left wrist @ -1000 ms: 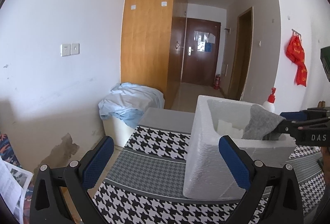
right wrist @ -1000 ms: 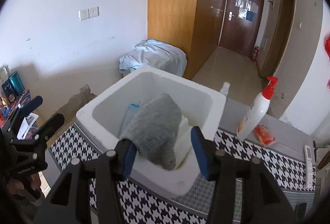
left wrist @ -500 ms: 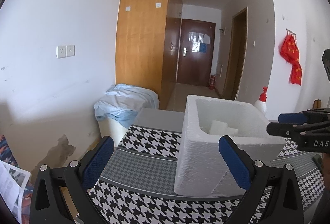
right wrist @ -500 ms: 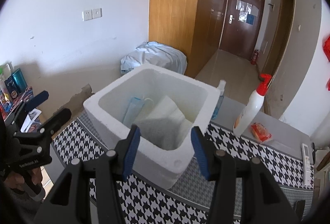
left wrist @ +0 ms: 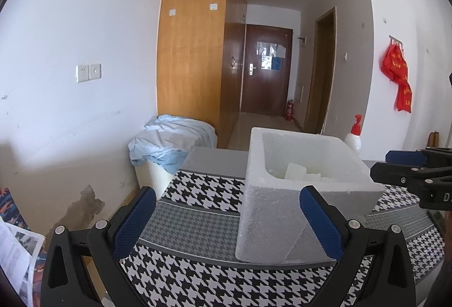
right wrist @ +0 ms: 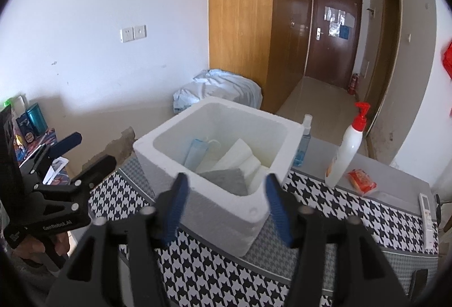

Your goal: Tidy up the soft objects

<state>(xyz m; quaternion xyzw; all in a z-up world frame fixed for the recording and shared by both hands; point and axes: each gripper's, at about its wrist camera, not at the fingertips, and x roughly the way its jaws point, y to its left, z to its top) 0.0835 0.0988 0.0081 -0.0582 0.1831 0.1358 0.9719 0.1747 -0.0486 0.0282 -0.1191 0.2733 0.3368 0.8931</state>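
A white foam box (right wrist: 147, 144) stands on the houndstooth tablecloth (right wrist: 197, 273). Inside it lie a grey cloth (right wrist: 226, 179), a blue face mask (right wrist: 195, 151) and folded white tissue (right wrist: 238, 154). My right gripper (right wrist: 226, 205) hovers just short of the box's near corner. Its jaws are opening and hold nothing. In the left wrist view the same box (left wrist: 282, 208) sits ahead and to the right. My left gripper (left wrist: 227, 219) is wide open and empty, short of the box. The right gripper (left wrist: 385, 165) shows at that view's right edge, and the left gripper (right wrist: 87, 150) shows at the left of the right wrist view.
A white lotion bottle with a red pump (right wrist: 347, 148), a small blue spray bottle (right wrist: 303, 143), an orange packet (right wrist: 361, 178) and a remote (right wrist: 426, 211) lie right of the box. A heap of pale blue fabric (right wrist: 217, 89) sits on a white bin beyond the table.
The right gripper held the grey cloth over the box a second ago. It let go, the cloth now lies inside, and the gripper pulled back with wider jaws.
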